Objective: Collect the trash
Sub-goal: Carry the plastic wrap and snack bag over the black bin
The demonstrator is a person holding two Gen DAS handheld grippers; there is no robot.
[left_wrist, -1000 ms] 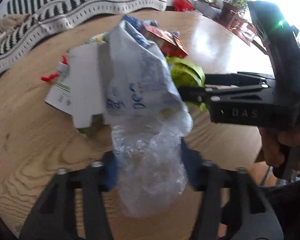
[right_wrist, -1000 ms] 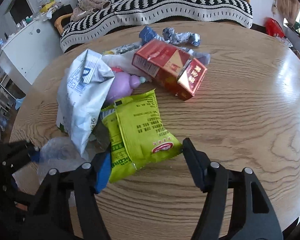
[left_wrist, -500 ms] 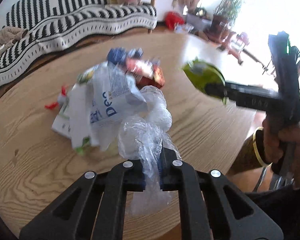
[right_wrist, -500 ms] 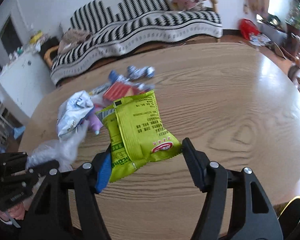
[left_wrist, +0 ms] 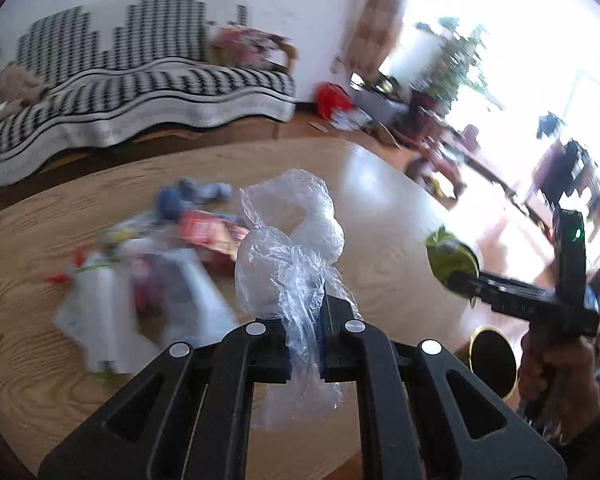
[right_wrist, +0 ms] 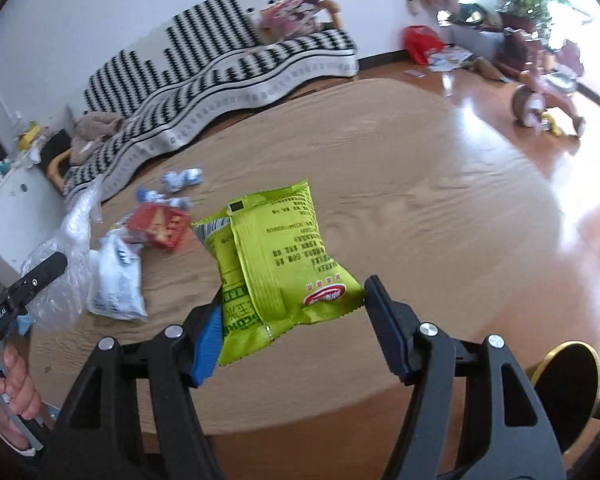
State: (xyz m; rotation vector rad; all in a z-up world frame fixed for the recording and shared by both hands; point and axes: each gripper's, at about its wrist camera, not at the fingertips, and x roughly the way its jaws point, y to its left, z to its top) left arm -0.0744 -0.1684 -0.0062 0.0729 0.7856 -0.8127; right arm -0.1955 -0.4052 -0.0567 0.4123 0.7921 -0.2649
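Each black claw has silver screws and blue-padded fingers.

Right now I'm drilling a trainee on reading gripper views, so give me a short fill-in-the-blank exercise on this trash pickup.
1. The left gripper is shut on a crumpled clear ____ bag.
2. The packet between the right gripper's fingers is coloured ____.
3. The red box lies on the wooden ____.
4. The sofa behind the table carries a black-and-white ____ cover.

Missing words: plastic; green; table; striped
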